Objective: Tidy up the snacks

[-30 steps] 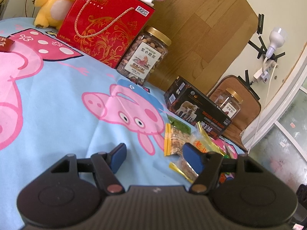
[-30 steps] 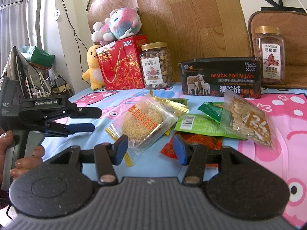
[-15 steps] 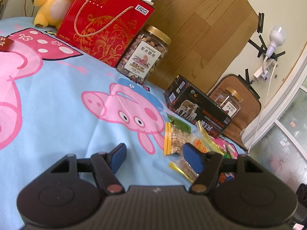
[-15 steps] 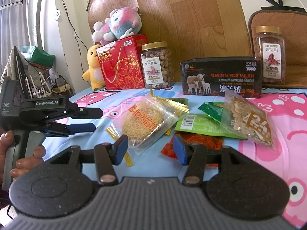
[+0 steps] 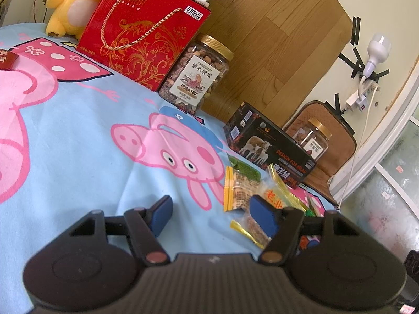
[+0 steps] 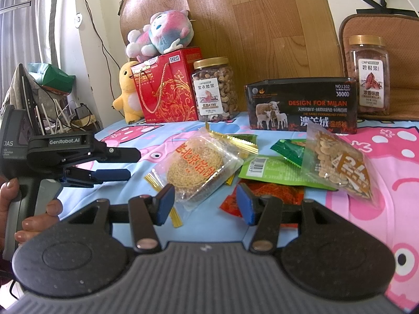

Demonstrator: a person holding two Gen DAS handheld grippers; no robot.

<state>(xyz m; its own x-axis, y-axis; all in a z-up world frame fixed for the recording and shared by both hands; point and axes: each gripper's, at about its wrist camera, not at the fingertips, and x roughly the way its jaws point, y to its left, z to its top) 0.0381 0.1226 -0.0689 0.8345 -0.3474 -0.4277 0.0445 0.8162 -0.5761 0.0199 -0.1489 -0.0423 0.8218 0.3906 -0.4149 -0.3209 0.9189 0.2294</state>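
Note:
Loose snack packets lie in a heap on the Peppa Pig sheet [image 6: 387, 162]: a clear pack with a round sesame cake [image 6: 199, 167], a green packet [image 6: 272, 172], a seed packet [image 6: 337, 164] and a red packet [image 6: 262, 196]. My right gripper [image 6: 205, 205] is open and empty just in front of the cake pack. My left gripper [image 5: 210, 216] is open and empty over the sheet, left of the same heap [image 5: 243, 188]. It also shows in the right wrist view [image 6: 123, 162].
Along the back stand a red gift box [image 6: 167, 89] with a plush toy [image 6: 159, 36] on top, a yellow plush [image 6: 128, 91], a cashew jar [image 6: 214, 89], a black box [image 6: 301, 107] and a second nut jar [image 6: 370, 76]. A wooden board leans behind.

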